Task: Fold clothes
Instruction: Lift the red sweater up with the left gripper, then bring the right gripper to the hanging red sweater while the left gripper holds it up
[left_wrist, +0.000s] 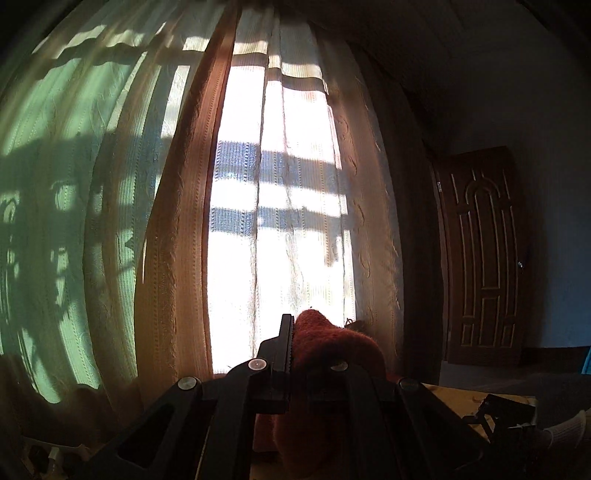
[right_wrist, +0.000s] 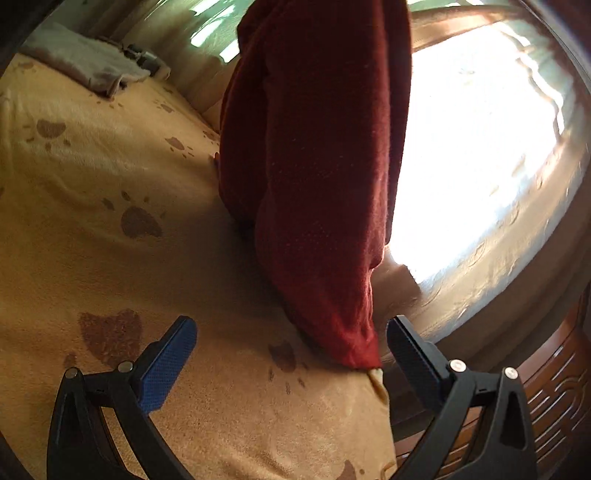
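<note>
One garment: we see a fuzzy red sweater (right_wrist: 317, 177), and no other clothes that we are working on.
Left tongs (left_wrist: 291, 332): they are pinched together on the top of the sweater and hold it up high, in front of the curtain (left_wrist: 177, 221).
Right tongs (right_wrist: 291, 328): they are wide apart and hold nothing. They hang just over the bed (right_wrist: 110, 258).
Where the sweater is: it hangs down long and straight. Its low end touches the yellow blanket with paw prints, near the edge of the bed.
Step we think we are on: lifting the sweater to shake it straight, or to lay it flat for a fold. We cannot tell which.
What the next move needs: our free right tongs should grab the low end, which sits just between them, with a soft, sure pinch so the cloth does not slip.
Far off: a pale towel (right_wrist: 81, 62) lies at the far end of the bed.
</note>
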